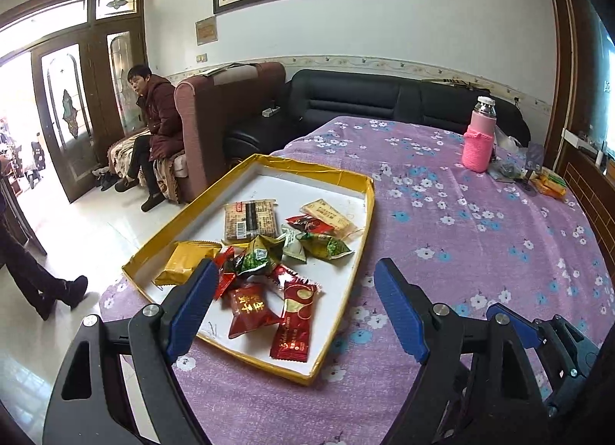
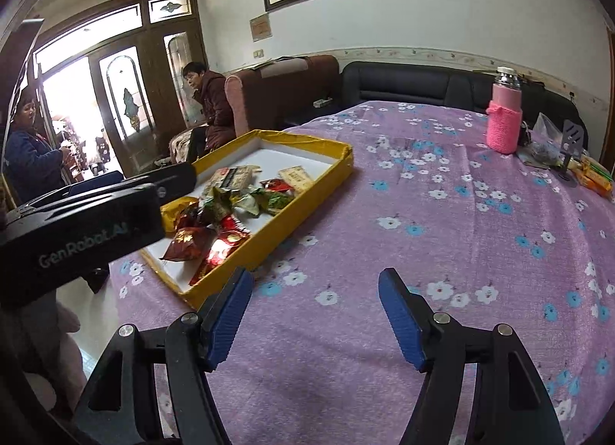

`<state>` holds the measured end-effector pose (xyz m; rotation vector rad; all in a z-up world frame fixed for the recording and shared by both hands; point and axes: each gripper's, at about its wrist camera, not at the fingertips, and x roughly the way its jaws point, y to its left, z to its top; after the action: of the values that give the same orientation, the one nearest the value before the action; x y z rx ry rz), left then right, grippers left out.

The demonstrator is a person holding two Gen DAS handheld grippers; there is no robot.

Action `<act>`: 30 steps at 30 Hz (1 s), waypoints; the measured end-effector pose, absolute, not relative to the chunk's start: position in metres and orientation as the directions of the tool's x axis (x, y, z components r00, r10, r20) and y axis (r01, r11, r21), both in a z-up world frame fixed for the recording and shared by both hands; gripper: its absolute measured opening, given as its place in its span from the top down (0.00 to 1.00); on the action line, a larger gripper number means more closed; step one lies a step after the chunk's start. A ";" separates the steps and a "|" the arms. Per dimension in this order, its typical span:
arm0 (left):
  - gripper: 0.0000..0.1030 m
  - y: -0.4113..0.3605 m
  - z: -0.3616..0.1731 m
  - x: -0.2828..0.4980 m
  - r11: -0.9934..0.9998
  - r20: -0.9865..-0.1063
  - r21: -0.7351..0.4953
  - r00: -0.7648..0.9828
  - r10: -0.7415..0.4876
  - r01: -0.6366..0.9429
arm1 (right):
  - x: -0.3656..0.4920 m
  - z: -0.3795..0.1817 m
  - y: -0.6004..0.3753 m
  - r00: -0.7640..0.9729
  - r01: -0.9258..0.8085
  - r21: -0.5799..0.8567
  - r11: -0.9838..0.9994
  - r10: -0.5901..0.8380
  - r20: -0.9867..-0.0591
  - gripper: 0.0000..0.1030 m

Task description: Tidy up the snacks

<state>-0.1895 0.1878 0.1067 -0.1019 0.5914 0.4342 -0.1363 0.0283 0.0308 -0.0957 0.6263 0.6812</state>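
Left wrist view, tongs: left gripper [image 1: 296, 304] stands wide with nothing between its jaws, low in the frame over the near end of the tray [image 1: 348, 293].
Left wrist view, snacks: wrapped snacks [image 1: 269, 252] lie heaped inside the yellow-rimmed tray, centre of frame, on the flowered cloth [image 1: 461, 214].
Left wrist view, extra: a second gripper edge shows at lower right; a red packet [image 1: 293, 320] lies nearest.
Right wrist view, tongs: right gripper [image 2: 315, 316] stands wide and empty, over bare cloth, bottom centre.
Right wrist view, snacks: the tray sits left of centre, the left gripper's body partly hiding it.
Right wrist view, extra: a standing person [image 2: 30, 152] at far left.
Step advice: probably choose one packet, approach it flat, close on its middle.
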 end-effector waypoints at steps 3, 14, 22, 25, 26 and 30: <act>0.19 0.196 0.101 -0.189 0.905 -0.578 0.021 0.734 0.358 -0.425 | -0.141 0.027 0.038 0.590 -0.627 0.109 0.771 0.562 -0.580 0.31; 0.19 0.212 0.090 -0.188 0.902 -0.614 0.003 0.711 0.343 -0.432 | -0.141 0.015 0.056 0.557 -0.641 0.101 0.761 0.552 -0.621 0.31; 0.19 0.212 0.086 -0.183 0.905 -0.639 0.000 0.696 0.327 -0.425 | -0.141 0.012 0.059 0.547 -0.645 0.103 0.757 0.552 -0.629 0.30; 0.19 0.212 0.085 -0.183 0.907 -0.643 -0.001 0.695 0.322 -0.421 | -0.140 0.011 0.058 0.543 -0.645 0.108 0.756 0.553 -0.632 0.30; 0.19 0.211 0.085 -0.182 0.907 -0.643 -0.001 0.695 0.321 -0.420 | -0.140 0.011 0.058 0.541 -0.645 0.110 0.756 0.554 -0.632 0.29; 0.19 0.209 0.084 -0.180 0.909 -0.647 0.001 0.693 0.319 -0.417 | -0.140 0.010 0.058 0.540 -0.645 0.113 0.756 0.555 -0.633 0.29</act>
<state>-0.1805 0.2089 0.0839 -0.1509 0.6927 0.4128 -0.1396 0.0577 0.0104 -0.1399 0.7004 0.7160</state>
